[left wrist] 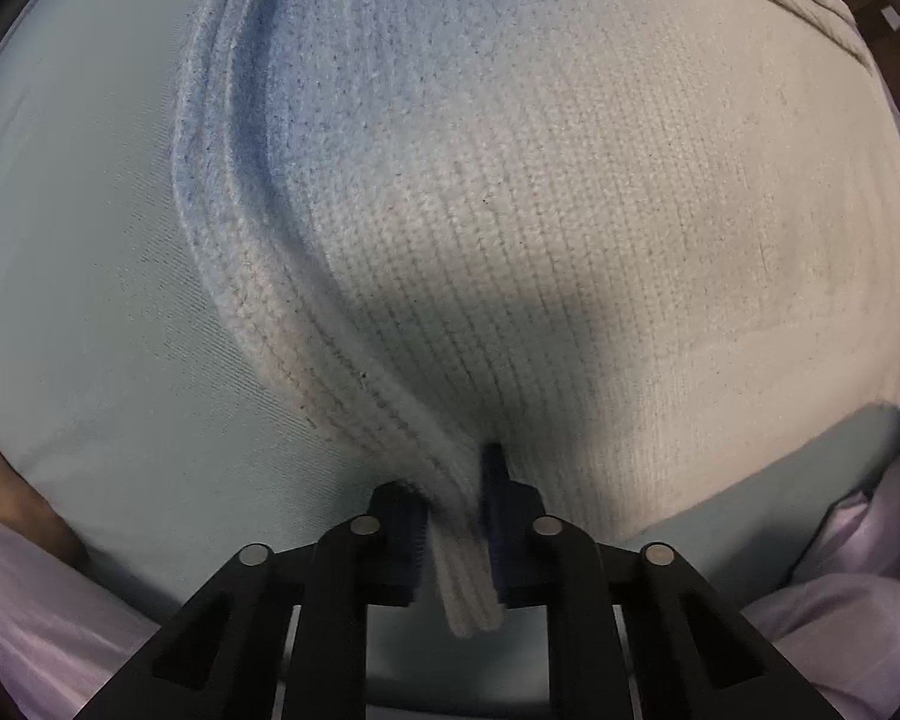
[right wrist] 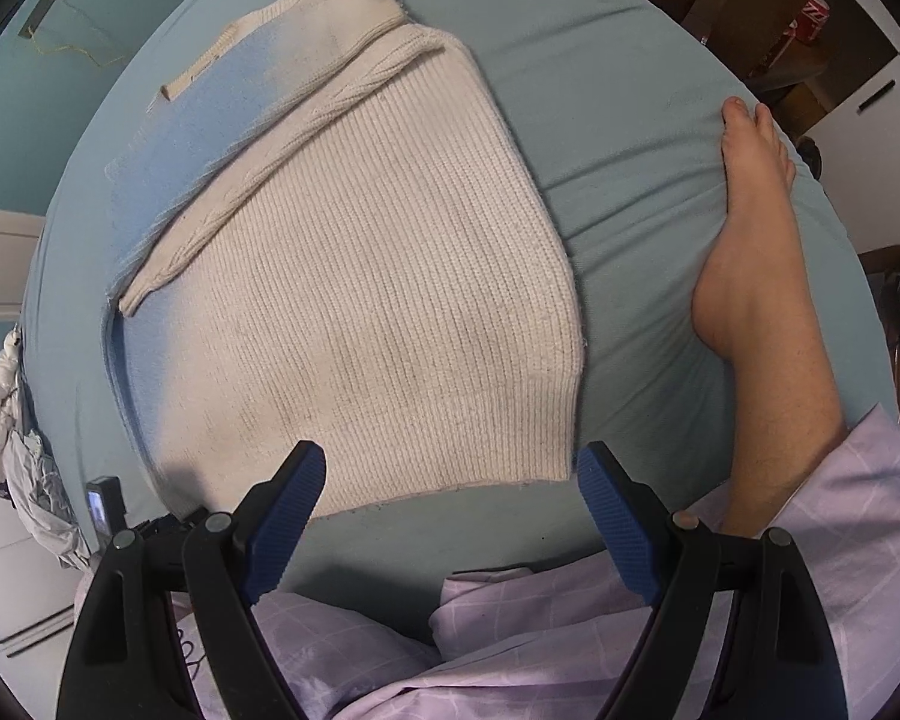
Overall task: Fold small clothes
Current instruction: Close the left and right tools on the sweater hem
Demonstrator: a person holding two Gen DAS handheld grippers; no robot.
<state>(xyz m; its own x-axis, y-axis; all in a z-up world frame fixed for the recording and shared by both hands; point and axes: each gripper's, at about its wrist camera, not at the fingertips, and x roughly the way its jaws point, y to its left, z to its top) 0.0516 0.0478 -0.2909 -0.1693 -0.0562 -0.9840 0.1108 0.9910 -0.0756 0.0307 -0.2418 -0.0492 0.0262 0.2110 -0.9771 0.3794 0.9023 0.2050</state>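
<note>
A cream and pale blue knitted sweater (right wrist: 360,300) lies flat on a teal bed sheet (right wrist: 600,90), with a sleeve folded across its upper part. In the left wrist view the sweater (left wrist: 540,210) fills the frame. My left gripper (left wrist: 450,474) is shut on a thick ribbed edge of it, and a strip of knit hangs down between the pads. My right gripper (right wrist: 450,456) stands open over the sweater's ribbed hem near its right corner, holding nothing.
A person's bare foot (right wrist: 750,210) rests on the sheet right of the sweater, and lilac checked trousers (right wrist: 510,630) lie below the grippers. Another foot (left wrist: 6,480) shows at the left edge. A clothes pile (right wrist: 12,450) and a small screen device (right wrist: 102,504) sit at left.
</note>
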